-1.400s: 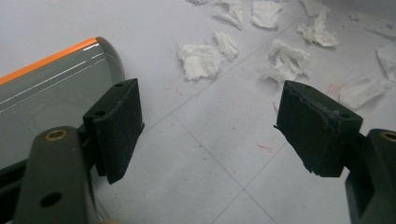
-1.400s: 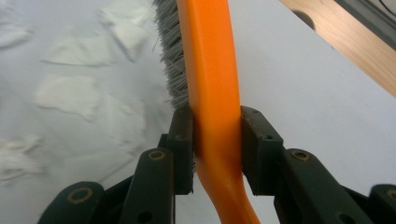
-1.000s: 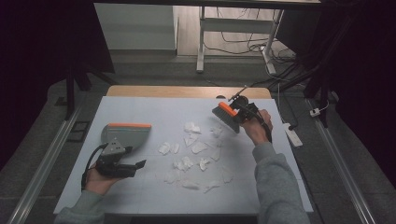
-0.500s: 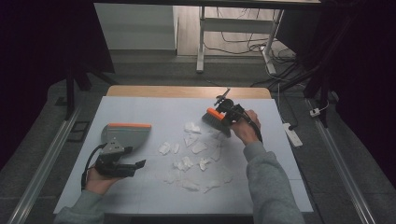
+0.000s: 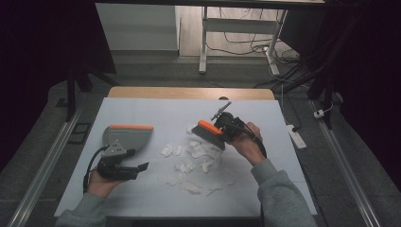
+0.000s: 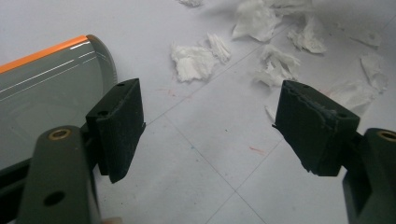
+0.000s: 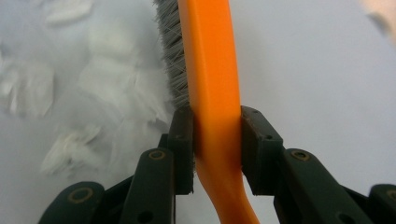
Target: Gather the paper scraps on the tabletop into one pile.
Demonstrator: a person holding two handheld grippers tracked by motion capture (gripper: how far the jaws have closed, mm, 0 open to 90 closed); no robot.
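Right gripper (image 7: 215,154): my jaws are clamped on the orange handle of the brush (image 5: 209,134).
Brush: tilted, bristles down against the far side of the paper scraps (image 5: 197,156), as the high view shows.
Left gripper (image 6: 224,135): my jaws stand apart with nothing between them, resting low on the worktop (image 5: 156,111).
Dustpan (image 5: 127,137): grey with an orange lip, lying just beside my left gripper, apart from the scraps.

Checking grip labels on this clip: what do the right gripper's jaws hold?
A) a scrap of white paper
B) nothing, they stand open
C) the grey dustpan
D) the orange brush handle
D: in the right gripper view the right gripper is clamped on both sides of the orange brush.
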